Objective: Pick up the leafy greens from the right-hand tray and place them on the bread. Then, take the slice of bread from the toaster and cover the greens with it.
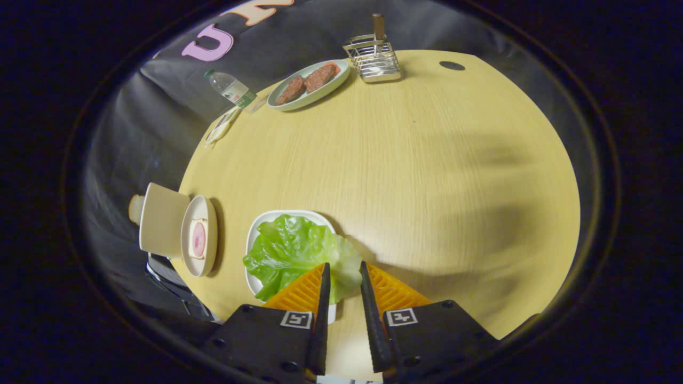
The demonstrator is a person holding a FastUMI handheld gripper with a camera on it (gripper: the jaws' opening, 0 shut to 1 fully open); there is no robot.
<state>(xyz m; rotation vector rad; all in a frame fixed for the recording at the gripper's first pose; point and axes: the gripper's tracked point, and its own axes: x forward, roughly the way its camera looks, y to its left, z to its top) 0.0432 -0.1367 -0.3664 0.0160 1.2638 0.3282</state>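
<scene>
Holding the gripper (344, 265) low over the wooden table (427, 176), you have its fingers slightly apart, with the lettuce leaf's (296, 250) edge between the tips; whether they press it I cannot tell. It lies on a white tray (255, 226). Left, a plate (209, 240) carries bread (198, 239) topped with a pink slice.

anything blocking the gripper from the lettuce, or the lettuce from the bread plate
Nothing visible. The gripper is open with the lettuce in its white tray right at the fingertips. Bare table separates the tray from the bread plate beside it.
</scene>
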